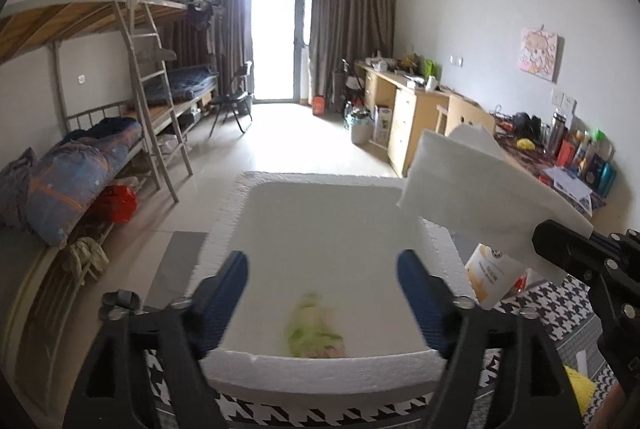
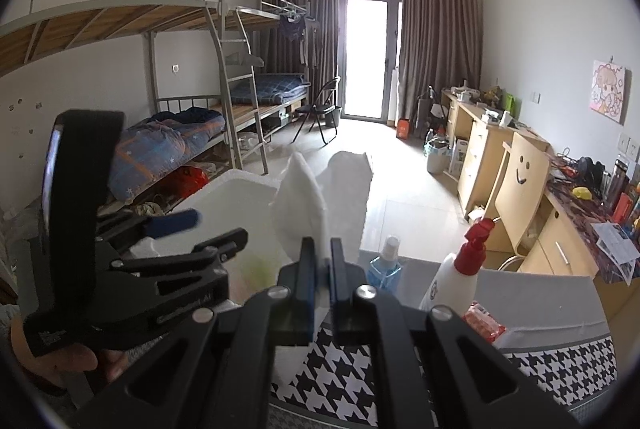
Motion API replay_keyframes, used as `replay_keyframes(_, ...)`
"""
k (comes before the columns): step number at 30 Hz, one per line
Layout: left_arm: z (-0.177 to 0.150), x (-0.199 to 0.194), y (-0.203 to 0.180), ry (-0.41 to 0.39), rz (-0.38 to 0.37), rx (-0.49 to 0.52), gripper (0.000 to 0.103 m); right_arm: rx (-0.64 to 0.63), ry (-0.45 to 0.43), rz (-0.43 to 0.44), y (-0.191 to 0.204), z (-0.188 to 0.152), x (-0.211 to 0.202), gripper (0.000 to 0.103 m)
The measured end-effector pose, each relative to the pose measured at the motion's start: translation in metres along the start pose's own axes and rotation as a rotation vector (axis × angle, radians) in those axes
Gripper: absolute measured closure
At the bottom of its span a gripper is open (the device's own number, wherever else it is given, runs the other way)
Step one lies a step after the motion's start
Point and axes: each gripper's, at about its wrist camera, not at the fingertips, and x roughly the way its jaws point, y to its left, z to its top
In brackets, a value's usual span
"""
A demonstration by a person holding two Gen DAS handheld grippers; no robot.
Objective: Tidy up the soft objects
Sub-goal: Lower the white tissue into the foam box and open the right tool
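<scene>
I am holding the left gripper (image 1: 322,293) with jaws apart over the foam box (image 1: 320,361), the green soft item (image 1: 316,329) lying at its near wall, while the right gripper (image 2: 323,265), jaws clamped on the white cloth (image 2: 320,197), should be easing left above the box before letting go.

A white cloth (image 2: 320,197) is being pinched upright by the right gripper (image 2: 322,265). At nine o'clock, the left gripper (image 2: 208,229) is being held spread over a foam box (image 2: 240,185).
</scene>
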Motion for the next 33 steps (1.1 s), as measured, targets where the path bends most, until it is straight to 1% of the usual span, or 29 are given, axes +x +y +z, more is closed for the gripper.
replay_keyframes(3,0.000,-0.007,0.004,-0.030,0.051,-0.009,0.015,0.002,-0.001,0.000,0.000,0.001,0.001,0.095)
replay_keyframes(5,0.000,-0.012,0.010,-0.054,0.081,-0.018,0.007,0.003,0.000,0.005,0.000,0.001,0.001,0.095)
replay_keyframes(9,-0.002,-0.020,0.020,-0.084,0.119,-0.036,0.001,0.000,0.004,0.022,0.003,0.002,0.004,0.095)
replay_keyframes(18,-0.011,-0.031,0.041,-0.096,0.187,-0.083,0.001,-0.014,0.023,0.064,0.014,0.005,0.014,0.095)
replay_keyframes(22,-0.019,-0.035,0.041,-0.096,0.219,-0.081,0.001,-0.024,0.020,0.059,0.019,0.007,0.017,0.095)
replay_keyframes(26,-0.026,-0.042,0.042,-0.100,0.222,-0.085,0.001,-0.028,0.032,0.073,0.026,0.009,0.024,0.095)
replay_keyframes(33,-0.036,-0.057,0.053,-0.113,0.224,-0.125,0.001,-0.020,0.068,0.104,0.027,0.008,0.038,0.095)
